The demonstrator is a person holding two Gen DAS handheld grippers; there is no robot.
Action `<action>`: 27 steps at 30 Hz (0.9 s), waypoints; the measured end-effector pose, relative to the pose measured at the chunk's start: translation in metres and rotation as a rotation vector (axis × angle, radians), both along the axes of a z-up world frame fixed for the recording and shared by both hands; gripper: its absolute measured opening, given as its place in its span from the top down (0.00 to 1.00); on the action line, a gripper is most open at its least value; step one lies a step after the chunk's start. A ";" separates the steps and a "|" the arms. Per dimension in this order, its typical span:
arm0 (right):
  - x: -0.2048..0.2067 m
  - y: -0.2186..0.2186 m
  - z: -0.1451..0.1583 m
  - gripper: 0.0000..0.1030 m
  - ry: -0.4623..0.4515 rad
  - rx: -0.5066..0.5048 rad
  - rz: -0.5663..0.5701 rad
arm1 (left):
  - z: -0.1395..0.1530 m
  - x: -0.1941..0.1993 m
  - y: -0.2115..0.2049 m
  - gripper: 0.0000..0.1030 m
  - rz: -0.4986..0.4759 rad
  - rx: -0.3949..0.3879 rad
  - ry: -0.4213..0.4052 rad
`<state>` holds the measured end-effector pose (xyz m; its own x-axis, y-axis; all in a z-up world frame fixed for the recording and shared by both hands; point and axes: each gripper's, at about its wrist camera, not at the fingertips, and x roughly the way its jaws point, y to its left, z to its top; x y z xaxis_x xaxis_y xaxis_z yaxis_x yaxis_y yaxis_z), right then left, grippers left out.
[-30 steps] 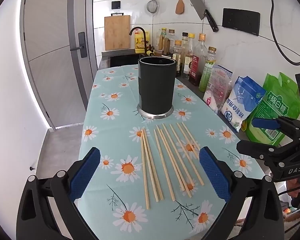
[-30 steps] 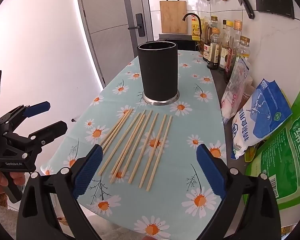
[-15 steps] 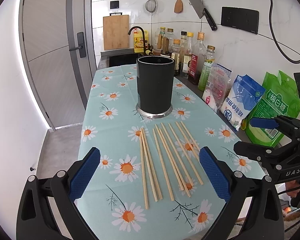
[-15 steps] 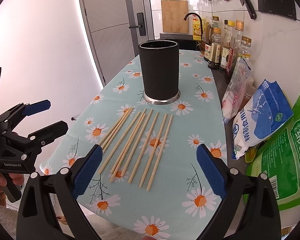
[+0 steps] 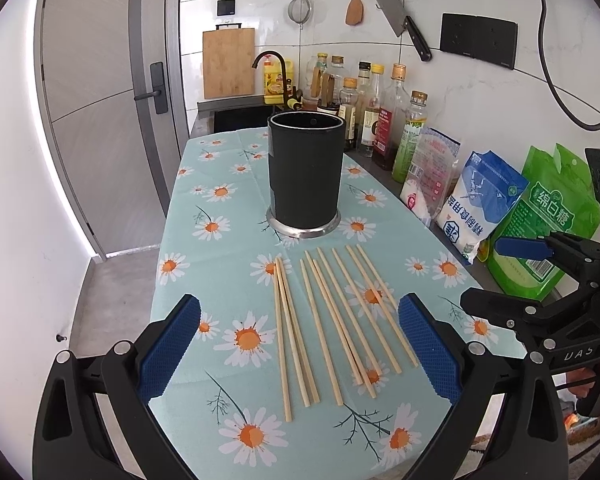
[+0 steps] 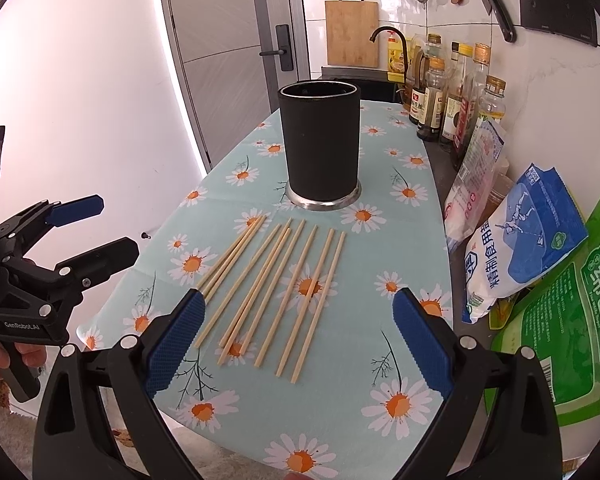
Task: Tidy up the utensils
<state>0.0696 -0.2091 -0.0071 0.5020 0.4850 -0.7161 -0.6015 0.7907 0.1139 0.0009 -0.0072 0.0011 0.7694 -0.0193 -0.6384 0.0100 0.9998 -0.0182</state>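
Note:
Several wooden chopsticks (image 5: 332,320) (image 6: 276,292) lie side by side on the daisy-print tablecloth (image 5: 220,264) (image 6: 400,280). Behind them stands a tall black cylindrical holder (image 5: 306,172) (image 6: 320,144) on a steel base, with nothing seen inside. My left gripper (image 5: 300,348) hovers open over the near ends of the chopsticks, empty. My right gripper (image 6: 296,340) is also open and empty above the near table edge. Each gripper shows in the other's view, the right gripper (image 5: 512,276) to the right and the left gripper (image 6: 88,228) to the left.
Oil and sauce bottles (image 5: 380,112) (image 6: 460,96) line the wall at right. Bags of salt (image 5: 476,204) (image 6: 520,236) and a green sugar bag (image 5: 548,220) (image 6: 572,320) stand by the table's right edge. A faucet (image 5: 272,68), cutting board (image 5: 228,62) and door (image 5: 112,120) lie beyond.
Both grippers have drifted slightly; the scene sits marginally lower in the left wrist view. Chopsticks and holder have not moved, and both grippers stay open.

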 end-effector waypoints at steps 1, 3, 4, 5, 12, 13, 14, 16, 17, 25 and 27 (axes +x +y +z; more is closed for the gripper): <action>0.000 -0.001 0.000 0.09 0.002 0.002 -0.001 | 0.000 -0.001 0.000 0.06 0.003 0.000 -0.003; 0.001 0.000 -0.002 0.09 0.002 0.002 -0.003 | -0.001 0.002 0.001 0.06 0.007 -0.003 0.005; 0.001 0.000 -0.002 0.09 0.004 0.003 -0.004 | -0.001 0.002 0.001 0.06 0.008 -0.004 0.008; 0.001 -0.001 -0.002 0.09 0.007 0.005 -0.004 | -0.002 0.002 0.002 0.06 0.011 -0.003 0.007; 0.001 0.000 -0.003 0.09 0.004 0.004 0.002 | -0.002 0.002 0.002 0.06 0.010 0.007 0.017; 0.002 0.000 -0.004 0.09 0.006 0.004 0.001 | -0.003 0.002 0.001 0.06 0.010 0.008 0.019; 0.002 0.000 -0.004 0.09 0.007 0.003 0.001 | -0.003 0.002 0.001 0.06 0.010 0.009 0.021; 0.002 0.000 -0.004 0.09 0.010 0.003 0.002 | -0.004 0.004 0.002 0.06 0.008 0.008 0.024; 0.002 0.000 -0.004 0.09 0.009 0.001 0.004 | -0.004 0.004 0.002 0.06 0.007 0.009 0.025; 0.002 0.001 -0.005 0.09 0.008 -0.001 0.003 | -0.005 0.005 -0.001 0.06 -0.005 0.017 0.033; 0.003 0.001 -0.005 0.09 0.011 0.001 0.002 | -0.005 0.005 -0.001 0.06 -0.005 0.017 0.034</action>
<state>0.0722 -0.2078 -0.0124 0.4929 0.4868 -0.7211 -0.6021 0.7891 0.1211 0.0056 -0.0081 -0.0035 0.7471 -0.0119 -0.6646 0.0146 0.9999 -0.0015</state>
